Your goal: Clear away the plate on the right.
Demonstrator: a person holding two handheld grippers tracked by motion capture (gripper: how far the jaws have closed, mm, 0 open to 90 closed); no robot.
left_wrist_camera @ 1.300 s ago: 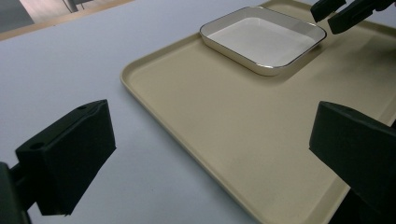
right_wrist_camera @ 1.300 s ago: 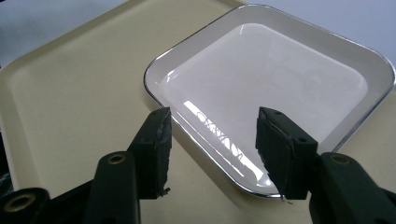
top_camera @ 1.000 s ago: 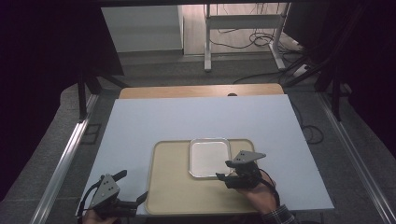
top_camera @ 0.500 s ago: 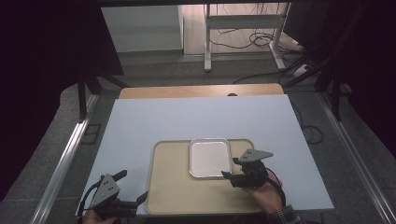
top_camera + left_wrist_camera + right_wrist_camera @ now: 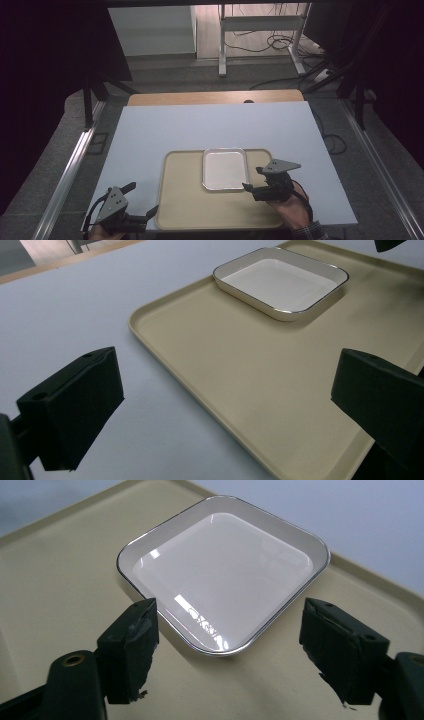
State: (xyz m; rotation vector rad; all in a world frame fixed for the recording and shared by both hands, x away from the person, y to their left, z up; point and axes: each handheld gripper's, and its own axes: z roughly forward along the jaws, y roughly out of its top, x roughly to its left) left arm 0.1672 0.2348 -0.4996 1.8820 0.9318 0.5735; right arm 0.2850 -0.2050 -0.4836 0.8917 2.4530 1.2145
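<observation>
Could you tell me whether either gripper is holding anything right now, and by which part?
Nothing is held. The right gripper is open, facing the white dish; the left gripper is open over the tray's edge.

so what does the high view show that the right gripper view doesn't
High view alone: the left gripper, open at the near left corner of the pale blue table, a wooden board beyond the table, and the floor with cables. Right gripper view alone: glare on the dish's glossy inside and its thin dark rim line. Both: the shallow white square dish on the beige plastic tray, and the open right gripper.
</observation>
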